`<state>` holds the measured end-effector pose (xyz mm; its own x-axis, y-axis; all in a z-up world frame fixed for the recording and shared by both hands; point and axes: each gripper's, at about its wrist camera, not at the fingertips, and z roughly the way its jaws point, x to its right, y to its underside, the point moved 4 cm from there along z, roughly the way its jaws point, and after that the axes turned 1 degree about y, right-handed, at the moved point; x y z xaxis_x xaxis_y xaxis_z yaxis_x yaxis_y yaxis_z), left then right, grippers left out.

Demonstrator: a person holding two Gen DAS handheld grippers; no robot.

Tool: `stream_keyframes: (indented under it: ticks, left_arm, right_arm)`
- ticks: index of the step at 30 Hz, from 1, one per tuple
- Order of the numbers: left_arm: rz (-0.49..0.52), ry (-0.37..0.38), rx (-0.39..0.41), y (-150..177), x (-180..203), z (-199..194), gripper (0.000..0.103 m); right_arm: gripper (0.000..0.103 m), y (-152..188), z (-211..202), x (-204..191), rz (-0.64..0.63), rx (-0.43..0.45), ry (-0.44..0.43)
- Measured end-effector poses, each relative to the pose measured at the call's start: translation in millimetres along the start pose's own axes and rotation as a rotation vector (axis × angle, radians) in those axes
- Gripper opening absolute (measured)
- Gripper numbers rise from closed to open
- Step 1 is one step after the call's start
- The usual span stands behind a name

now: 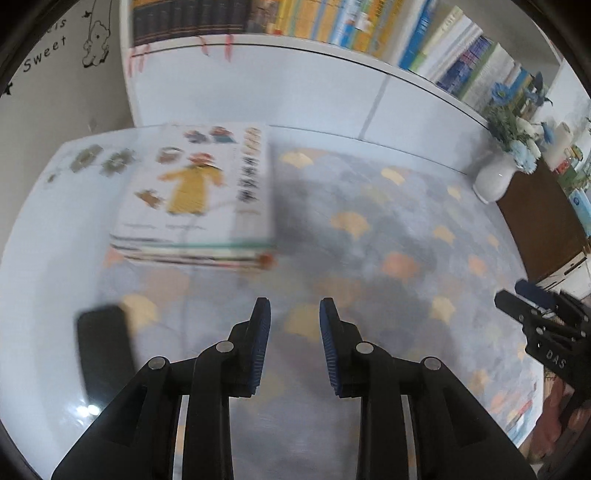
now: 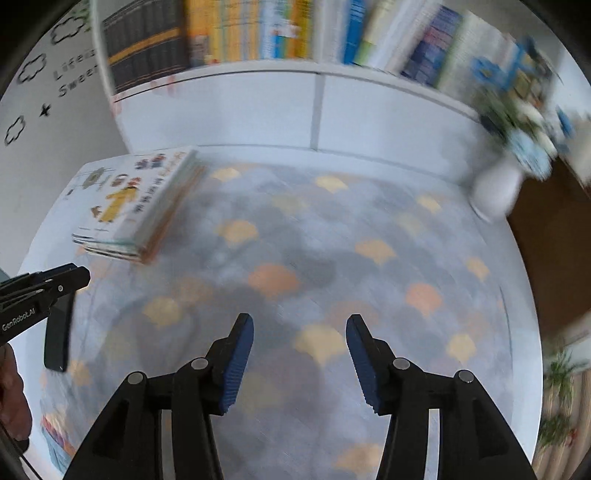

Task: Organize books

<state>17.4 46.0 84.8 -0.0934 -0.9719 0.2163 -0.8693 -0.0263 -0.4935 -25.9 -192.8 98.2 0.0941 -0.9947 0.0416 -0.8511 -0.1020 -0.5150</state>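
Observation:
A stack of thin picture books (image 1: 195,192) lies flat at the far left of the table; its top cover shows a figure in a yellow coat. The stack also shows in the right wrist view (image 2: 136,206). My left gripper (image 1: 295,314) is open and empty, above the patterned tablecloth (image 1: 388,240), nearer than the stack and to its right. My right gripper (image 2: 300,328) is open and empty over the middle of the cloth (image 2: 332,240). Each gripper shows at the edge of the other's view: the right one (image 1: 539,314), the left one (image 2: 48,288).
A white bookshelf (image 1: 295,85) full of upright books (image 1: 332,22) stands behind the table. A white vase with blue flowers (image 1: 495,181) stands at the far right corner. A black phone-like slab (image 1: 103,347) lies at the near left. A brown cabinet (image 1: 543,218) stands right.

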Motion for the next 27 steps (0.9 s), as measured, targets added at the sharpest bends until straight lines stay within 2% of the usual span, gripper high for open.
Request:
stream_keyframes:
  ticks: [5,9,11,15,17,20,22,23,24,25,26,27]
  left_arm:
    - [0.037,-0.039,-0.022,18.7,54.2,18.6,0.025]
    - [0.031,-0.058,-0.036,32.0,82.0,36.9,0.025]
    - [0.004,-0.072,-0.061,38.4,86.5,49.2,0.025]
    - [-0.022,-0.16,-0.016,44.5,92.1,63.5,0.025]
    - [-0.037,-0.197,-0.03,42.6,92.0,79.0,0.025]
    - [-0.091,-0.172,-0.057,39.4,89.4,100.9,0.025]
    - [-0.073,-0.197,-0.062,44.0,87.9,117.1,0.035]
    - [-0.053,-0.202,-0.017,45.5,89.1,119.2,0.04]
    - [-0.024,-0.21,0.042,45.0,92.3,118.2,0.061]
    - [-0.002,-0.22,0.054,45.3,94.6,120.9,0.079]
    - [0.016,-0.213,0.041,45.8,96.1,126.3,0.082]
    - [0.021,-0.205,0.023,46.3,95.6,132.4,0.089]
  right_arm:
    - [0.05,28.4,-6.3,57.6,0.092,-0.024,-0.036]
    - [0.05,42.0,-3.0,85.6,0.108,-0.009,-0.01]
    - [0.05,50.9,4.4,100.0,0.129,-0.024,0.0]
    - [0.051,64.3,13.3,118.7,0.166,0.029,0.015]
    - [0.051,68.9,26.8,125.8,0.193,0.048,0.022]
    - [0.051,69.7,57.7,133.1,0.232,0.004,0.002]
    - [0.051,68.5,71.3,133.1,0.228,0.0,-0.002]
    - [0.051,67.9,77.8,131.4,0.216,0.001,0.004]
    - [0.051,66.7,86.2,127.6,0.188,-0.002,0.01]
    - [0.051,66.5,91.7,124.0,0.164,-0.004,0.015]
    - [0.051,64.8,98.3,120.9,0.14,-0.005,0.016]
    - [0.052,65.0,103.2,117.4,0.122,-0.006,0.013]
